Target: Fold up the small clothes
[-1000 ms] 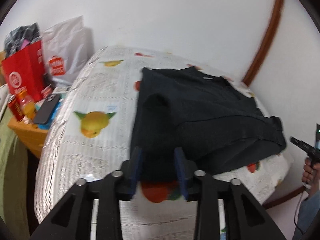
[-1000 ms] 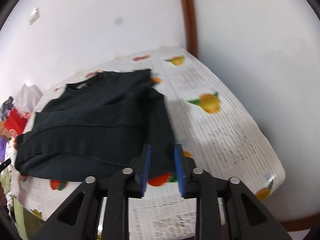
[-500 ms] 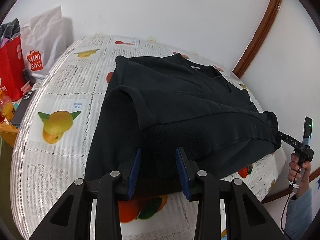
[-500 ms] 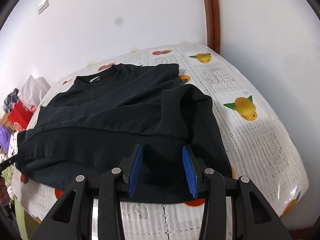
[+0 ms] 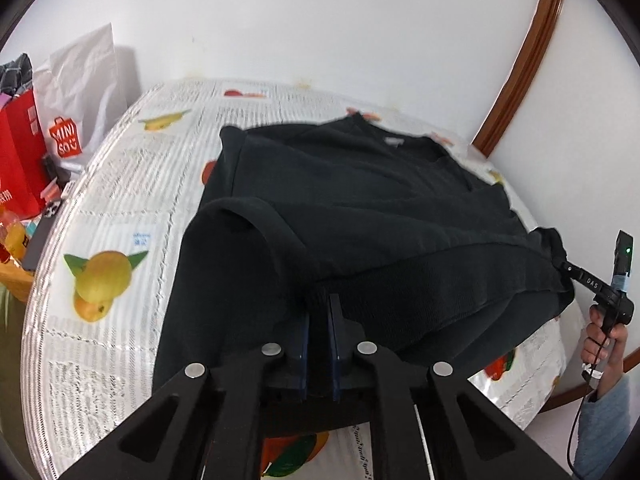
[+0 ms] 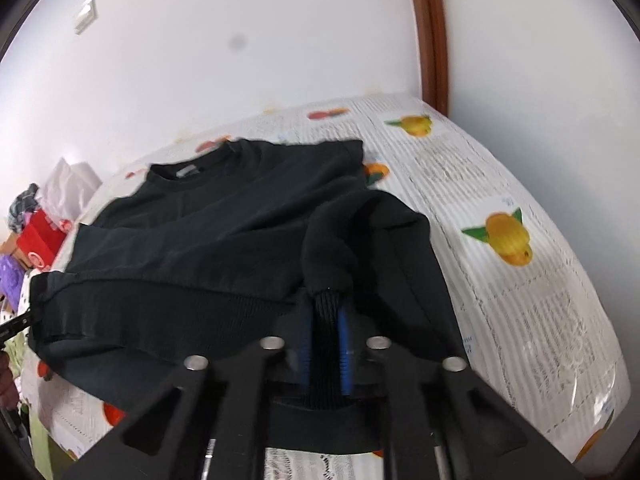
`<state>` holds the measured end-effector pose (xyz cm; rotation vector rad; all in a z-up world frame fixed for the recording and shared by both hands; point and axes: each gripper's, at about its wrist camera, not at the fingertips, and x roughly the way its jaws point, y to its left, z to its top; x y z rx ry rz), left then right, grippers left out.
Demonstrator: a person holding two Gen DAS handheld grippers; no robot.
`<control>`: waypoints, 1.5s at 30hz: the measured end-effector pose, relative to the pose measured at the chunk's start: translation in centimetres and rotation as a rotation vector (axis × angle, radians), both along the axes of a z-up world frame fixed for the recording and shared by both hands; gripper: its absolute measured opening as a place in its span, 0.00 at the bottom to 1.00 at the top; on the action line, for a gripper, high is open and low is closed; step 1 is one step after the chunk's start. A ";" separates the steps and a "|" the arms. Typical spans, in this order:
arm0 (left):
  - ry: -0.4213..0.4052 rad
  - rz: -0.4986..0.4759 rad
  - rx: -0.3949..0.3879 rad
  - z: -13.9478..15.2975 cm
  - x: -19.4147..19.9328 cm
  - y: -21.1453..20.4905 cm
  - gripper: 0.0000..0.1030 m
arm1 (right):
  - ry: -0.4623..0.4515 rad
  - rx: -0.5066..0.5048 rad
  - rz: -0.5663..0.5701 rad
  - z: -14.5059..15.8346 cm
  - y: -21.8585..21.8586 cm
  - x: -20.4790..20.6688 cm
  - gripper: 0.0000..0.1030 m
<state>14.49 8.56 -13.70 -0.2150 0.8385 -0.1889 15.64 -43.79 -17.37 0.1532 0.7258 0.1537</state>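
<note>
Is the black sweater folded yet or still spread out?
Partly folded: the black sweater has its bottom hem lifted over the body, pinched by the left gripper and right gripper.

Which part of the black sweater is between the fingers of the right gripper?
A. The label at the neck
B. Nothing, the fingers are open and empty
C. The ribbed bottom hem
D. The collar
C. In the right wrist view, the right gripper is closed on ribbed dark fabric at the near bottom edge of the sweater, while the collar lies far away on the table.

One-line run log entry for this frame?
step: hem lift | left gripper: shut on black sweatshirt hem | right gripper: shut on hem | surface: fruit-print tablecloth
</note>
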 end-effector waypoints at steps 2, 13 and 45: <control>-0.047 0.006 -0.028 1.2 -0.6 0.5 0.06 | -0.035 -0.002 0.003 1.1 0.0 -0.3 0.08; -0.182 0.059 0.015 4.9 2.2 0.5 0.06 | -0.178 0.014 0.018 6.1 1.3 3.5 0.07; -0.040 0.058 0.041 1.0 7.0 1.4 0.26 | -0.036 -0.047 0.062 3.9 4.4 5.1 0.35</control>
